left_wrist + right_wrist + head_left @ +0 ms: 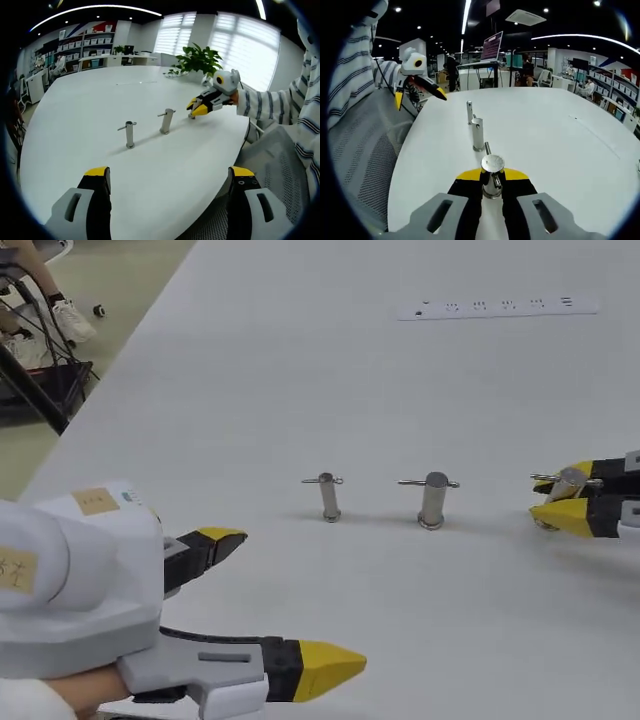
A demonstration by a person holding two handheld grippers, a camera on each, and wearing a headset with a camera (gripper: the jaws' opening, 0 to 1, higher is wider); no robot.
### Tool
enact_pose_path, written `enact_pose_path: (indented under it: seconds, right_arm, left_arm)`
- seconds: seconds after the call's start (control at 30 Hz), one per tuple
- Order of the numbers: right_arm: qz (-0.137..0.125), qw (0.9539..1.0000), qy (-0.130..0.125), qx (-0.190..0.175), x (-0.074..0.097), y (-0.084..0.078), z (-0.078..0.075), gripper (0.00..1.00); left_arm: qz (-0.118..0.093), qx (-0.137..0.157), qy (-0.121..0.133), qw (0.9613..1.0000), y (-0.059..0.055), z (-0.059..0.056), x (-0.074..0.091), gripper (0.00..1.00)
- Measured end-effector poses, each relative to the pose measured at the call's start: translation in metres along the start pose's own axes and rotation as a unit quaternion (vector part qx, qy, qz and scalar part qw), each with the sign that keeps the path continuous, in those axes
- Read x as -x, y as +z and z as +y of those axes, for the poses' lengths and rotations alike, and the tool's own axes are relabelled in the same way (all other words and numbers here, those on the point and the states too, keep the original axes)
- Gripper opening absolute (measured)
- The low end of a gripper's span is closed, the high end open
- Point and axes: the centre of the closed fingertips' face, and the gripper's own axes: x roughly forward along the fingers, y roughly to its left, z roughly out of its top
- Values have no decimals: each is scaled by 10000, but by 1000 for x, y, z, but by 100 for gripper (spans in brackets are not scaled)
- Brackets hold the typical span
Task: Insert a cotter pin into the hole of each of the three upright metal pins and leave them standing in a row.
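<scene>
Three short upright metal pins stand in a row on the white table [300, 380]. The left pin [330, 497] and the middle pin [433, 500] each carry a cotter pin through the top. My right gripper [555, 502] reaches in from the right edge and is shut on the third pin [566, 483], which also has a cotter pin sticking out. In the right gripper view that pin [492, 172] sits between the yellow jaws, with the other two pins [478, 132] behind it. My left gripper [275, 600] hovers open at the near left, holding nothing, well short of the row [130, 134].
A white power strip [498, 308] lies at the far side of the table. The table's left edge runs diagonally, with floor, a chair frame [40, 380] and a person's shoe [72, 320] beyond. A potted plant [200, 57] stands past the far edge.
</scene>
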Motion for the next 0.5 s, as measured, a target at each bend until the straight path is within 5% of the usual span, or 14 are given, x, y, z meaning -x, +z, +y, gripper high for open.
enact_pose_path:
  seconds: [0.5]
  right_arm:
    - [-79,9999,82,-43,1,-17,-12,9]
  left_arm:
    - [89,105,52,9999,0,-2,2,96]
